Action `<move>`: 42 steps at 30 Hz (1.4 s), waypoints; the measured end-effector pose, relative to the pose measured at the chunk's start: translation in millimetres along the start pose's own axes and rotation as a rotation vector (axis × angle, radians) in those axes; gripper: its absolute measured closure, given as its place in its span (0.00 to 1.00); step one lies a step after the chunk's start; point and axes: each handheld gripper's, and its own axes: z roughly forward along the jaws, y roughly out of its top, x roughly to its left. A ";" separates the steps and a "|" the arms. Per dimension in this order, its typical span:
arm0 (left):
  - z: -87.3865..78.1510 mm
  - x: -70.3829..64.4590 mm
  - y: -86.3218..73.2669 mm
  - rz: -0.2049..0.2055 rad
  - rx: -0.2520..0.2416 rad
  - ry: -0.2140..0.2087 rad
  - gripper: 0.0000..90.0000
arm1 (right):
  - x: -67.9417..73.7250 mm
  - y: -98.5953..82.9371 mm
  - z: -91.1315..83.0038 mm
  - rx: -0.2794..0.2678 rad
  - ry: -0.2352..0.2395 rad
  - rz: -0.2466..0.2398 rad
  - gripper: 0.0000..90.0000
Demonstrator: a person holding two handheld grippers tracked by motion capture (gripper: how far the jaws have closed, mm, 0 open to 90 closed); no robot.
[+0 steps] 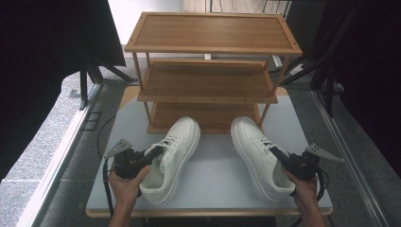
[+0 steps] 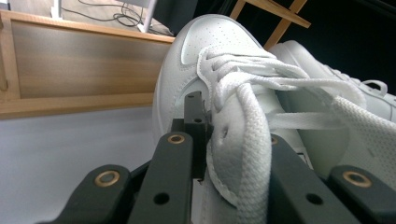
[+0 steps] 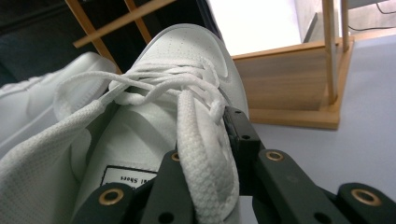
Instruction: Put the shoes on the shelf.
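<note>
While my left gripper [image 1: 152,155] clamps the collar of the left shoe [image 1: 173,158] and my right gripper [image 1: 280,156] clamps that of the right shoe [image 1: 259,156], I see both lying on the grey table [image 1: 213,175]. Toes point toward the wooden rack [image 1: 212,71], long axes splayed slightly apart. Two plain white lace-up sneakers, two grippers, one three-shelf rack.
</note>
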 end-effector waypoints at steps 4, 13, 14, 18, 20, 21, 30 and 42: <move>-4.8 -3.3 3.0 0.013 -0.017 0.001 0.92 | 3.7 2.4 -0.9 -0.010 0.015 -0.005 0.91; -13.7 -12.7 9.6 0.020 -0.057 -0.037 0.92 | 10.8 9.9 -7.5 -0.070 0.041 0.015 0.91; -13.7 -12.7 9.6 0.020 -0.057 -0.037 0.92 | 11.6 10.9 -8.6 -0.072 0.042 0.011 0.91; -16.7 -14.6 12.0 0.023 -0.062 -0.047 0.92 | 15.2 12.8 -11.2 -0.097 0.035 -0.012 0.91; -17.9 -15.6 12.6 0.027 -0.061 -0.044 0.92 | 15.7 13.5 -11.9 -0.098 0.032 -0.019 0.91; -18.1 -15.9 12.8 0.028 -0.063 -0.043 0.92 | 15.7 13.5 -11.9 -0.098 0.032 -0.019 0.91; -16.8 -18.5 19.5 0.042 -0.075 -0.035 0.92 | 21.3 18.1 -11.5 -0.128 0.040 -0.004 0.91; -6.1 -31.5 40.2 0.054 -0.120 -0.068 0.92 | 30.7 32.2 -5.3 -0.154 0.072 0.009 0.91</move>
